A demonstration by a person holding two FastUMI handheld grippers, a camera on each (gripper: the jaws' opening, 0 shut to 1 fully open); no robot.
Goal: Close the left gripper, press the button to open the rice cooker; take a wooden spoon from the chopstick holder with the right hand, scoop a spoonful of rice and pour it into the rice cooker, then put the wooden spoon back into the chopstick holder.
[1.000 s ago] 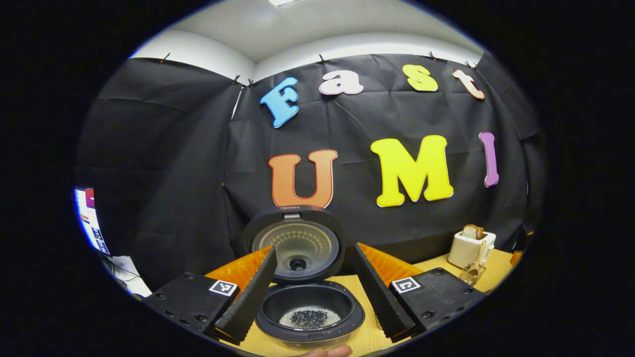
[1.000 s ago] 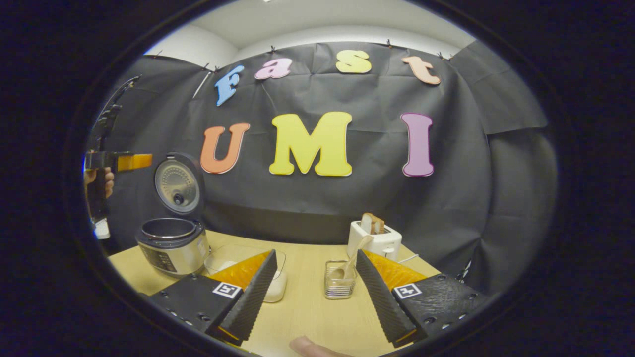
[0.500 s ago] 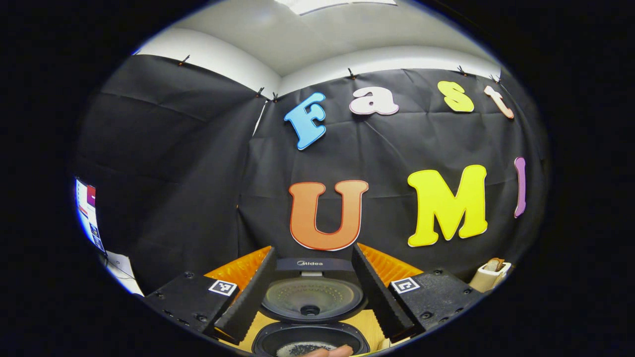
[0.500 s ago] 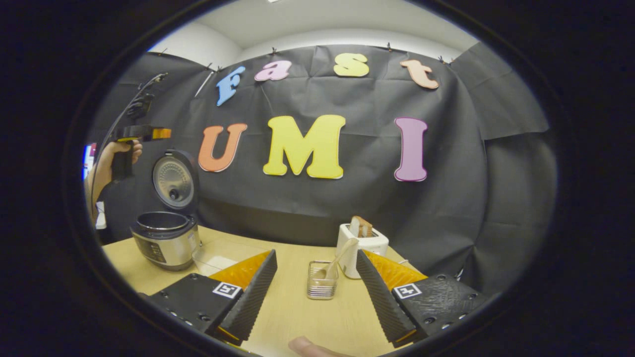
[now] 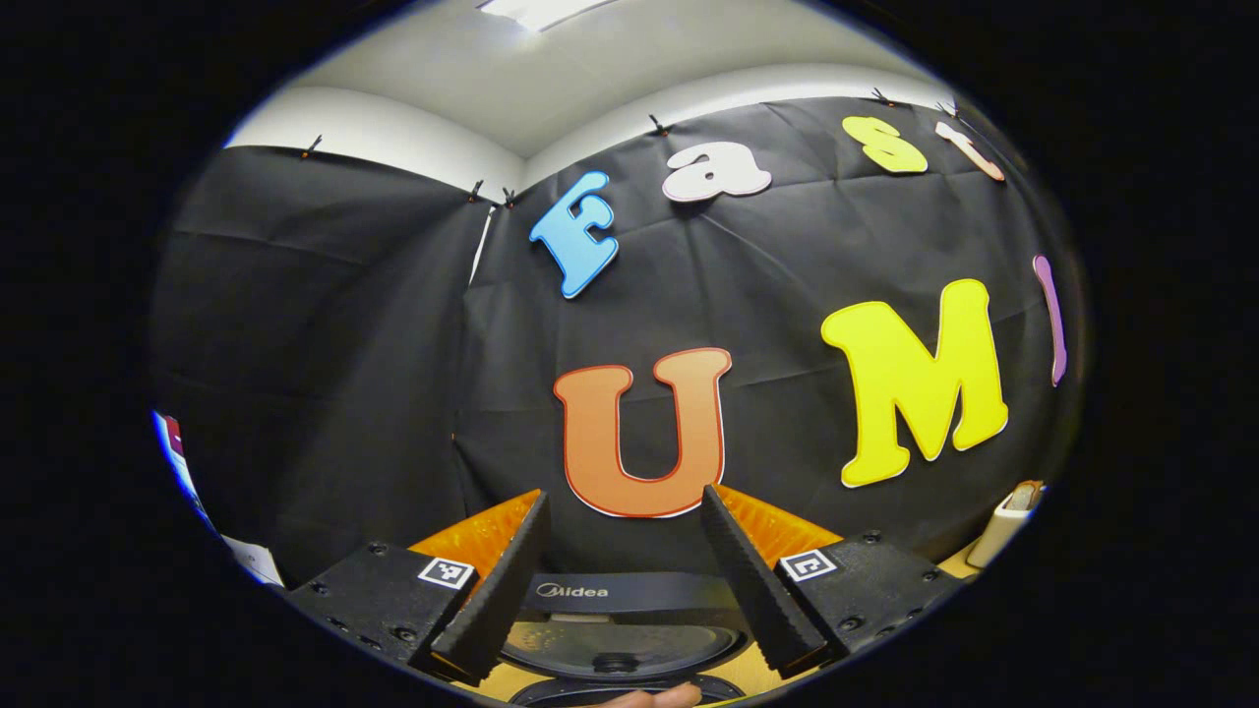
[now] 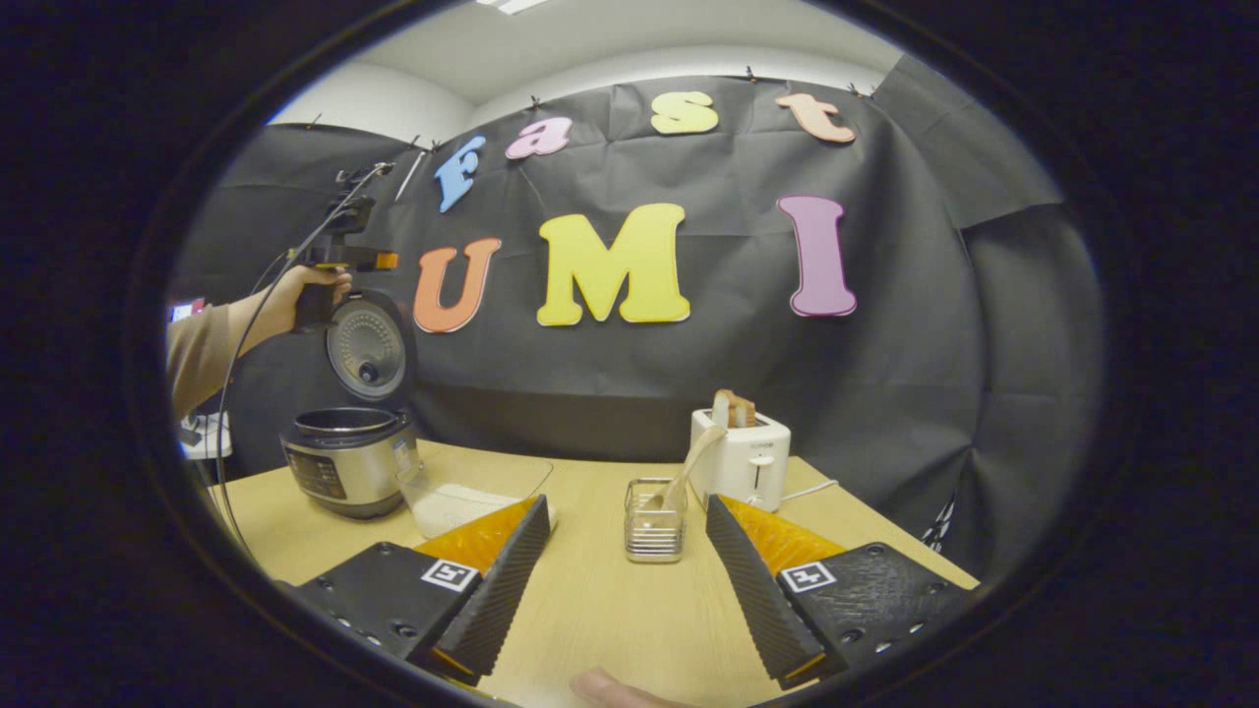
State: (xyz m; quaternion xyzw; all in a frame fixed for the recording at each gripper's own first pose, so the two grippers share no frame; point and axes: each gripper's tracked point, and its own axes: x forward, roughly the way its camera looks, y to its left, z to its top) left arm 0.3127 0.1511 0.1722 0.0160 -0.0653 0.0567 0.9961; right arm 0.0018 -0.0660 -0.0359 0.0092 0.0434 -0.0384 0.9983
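Up close in the left gripper view, the left gripper stands with its jaws wide, gripping nothing, above the raised lid of the rice cooker.

Over in the right gripper view, the right gripper is spread wide and empty above the table. Ahead, the wooden spoon leans in the chopstick holder, beside a toaster. At far left the rice cooker stands open.

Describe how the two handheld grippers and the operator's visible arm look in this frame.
Each gripper has two ridged wedge fingers on black blocks with square black-and-white tags: the left gripper, the right gripper. Seen farther off, the left gripper has a dark pistol handle, a trailing cable, and a tan sleeve behind it.
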